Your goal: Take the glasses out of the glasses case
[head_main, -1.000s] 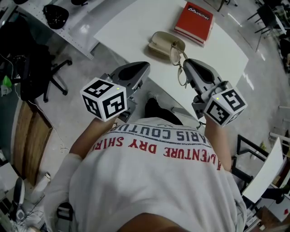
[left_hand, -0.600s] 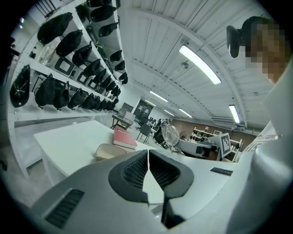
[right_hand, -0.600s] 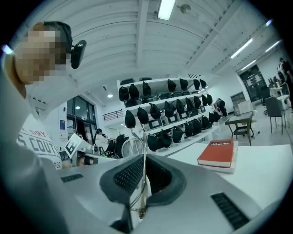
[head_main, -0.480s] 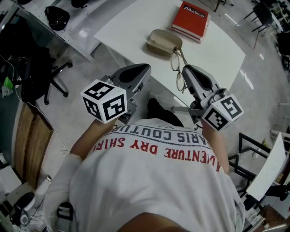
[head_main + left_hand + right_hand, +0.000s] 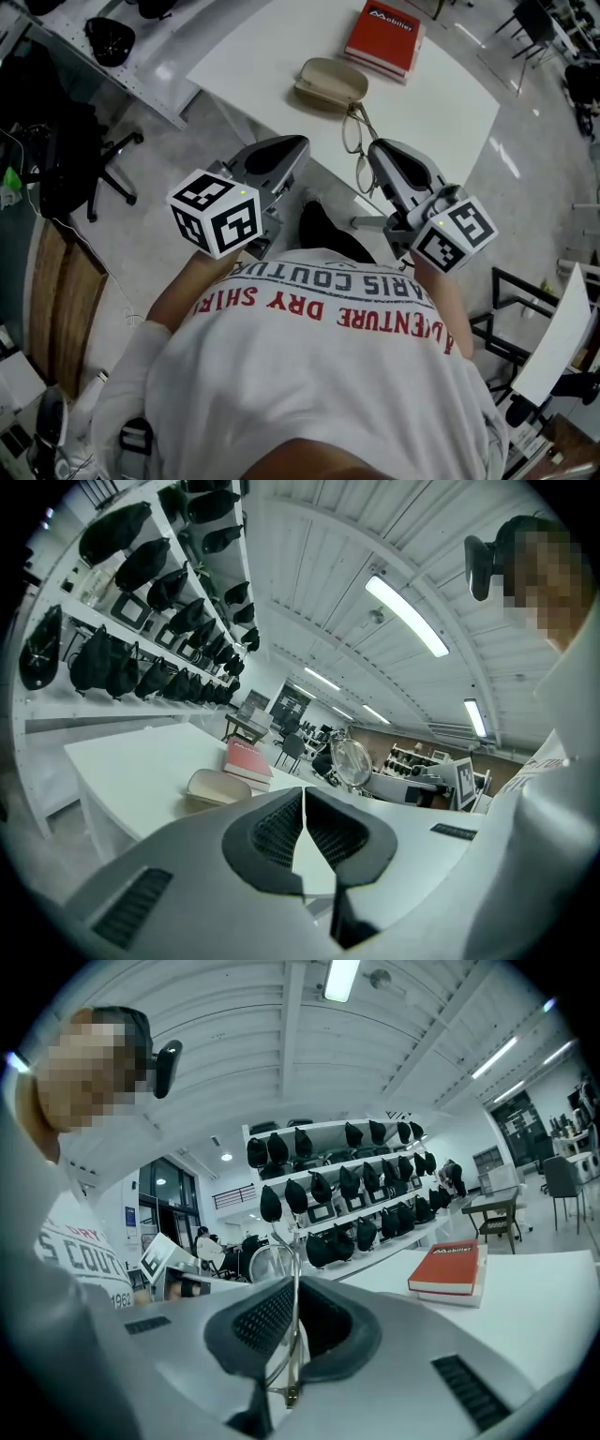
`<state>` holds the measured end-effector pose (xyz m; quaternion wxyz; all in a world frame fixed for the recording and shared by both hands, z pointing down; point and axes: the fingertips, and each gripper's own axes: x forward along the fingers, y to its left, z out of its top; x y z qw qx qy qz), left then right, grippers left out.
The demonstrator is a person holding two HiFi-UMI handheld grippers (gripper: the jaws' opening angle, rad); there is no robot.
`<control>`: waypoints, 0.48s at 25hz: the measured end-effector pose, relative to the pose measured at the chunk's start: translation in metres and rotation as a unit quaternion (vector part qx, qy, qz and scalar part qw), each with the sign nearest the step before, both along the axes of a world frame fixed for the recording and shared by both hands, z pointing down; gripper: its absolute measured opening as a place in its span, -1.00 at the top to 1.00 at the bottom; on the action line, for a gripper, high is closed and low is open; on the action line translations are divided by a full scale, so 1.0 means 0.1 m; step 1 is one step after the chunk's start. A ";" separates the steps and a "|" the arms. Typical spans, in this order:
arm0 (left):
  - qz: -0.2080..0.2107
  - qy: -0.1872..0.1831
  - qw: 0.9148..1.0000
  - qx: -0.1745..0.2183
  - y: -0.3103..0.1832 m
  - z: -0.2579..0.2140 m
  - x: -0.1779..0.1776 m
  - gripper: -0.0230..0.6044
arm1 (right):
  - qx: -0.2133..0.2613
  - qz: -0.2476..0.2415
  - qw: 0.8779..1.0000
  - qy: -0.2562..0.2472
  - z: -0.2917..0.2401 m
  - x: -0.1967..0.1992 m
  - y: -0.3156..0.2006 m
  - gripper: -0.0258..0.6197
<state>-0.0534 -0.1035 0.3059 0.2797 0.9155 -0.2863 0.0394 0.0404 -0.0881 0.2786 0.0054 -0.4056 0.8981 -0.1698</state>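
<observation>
A beige glasses case (image 5: 330, 81) lies on the white table (image 5: 272, 47), also seen as a low shell (image 5: 217, 787) in the left gripper view. My right gripper (image 5: 373, 155) is shut on the thin metal-framed glasses (image 5: 354, 141), which hang in the air over the table's near edge, apart from the case. In the right gripper view the frame (image 5: 284, 1274) runs up between the shut pads (image 5: 267, 1321). My left gripper (image 5: 286, 150) sits left of the glasses, off the table's edge, jaws closed together with nothing in them (image 5: 304, 803).
A red book (image 5: 382, 39) lies just behind the case. Shelves with black bags (image 5: 141, 658) line the wall to the left. An office chair (image 5: 103, 159) stands on the floor at the left. The table's near edge runs just ahead of both grippers.
Both grippers have drawn back from the case. The glasses travelled with the right gripper, from beside the case to over the table's near edge. The case stayed put.
</observation>
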 end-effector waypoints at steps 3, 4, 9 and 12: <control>0.001 0.000 1.000 -0.001 0.03 -0.01 0.04 0.83 | 0.000 0.001 1.000 -0.002 -0.01 0.03 0.02 0.82; 0.001 -0.001 1.000 -0.001 0.03 -0.01 0.06 0.83 | 0.000 0.001 1.000 -0.003 -0.02 0.05 0.03 0.82; -0.004 -0.005 1.000 -0.003 -0.02 -0.03 0.09 0.83 | -0.003 -0.001 1.000 -0.005 -0.04 0.11 -0.02 0.82; -0.010 -0.005 1.000 -0.002 -0.11 -0.06 0.08 0.83 | -0.003 -0.007 1.000 -0.003 -0.06 0.10 -0.11 0.82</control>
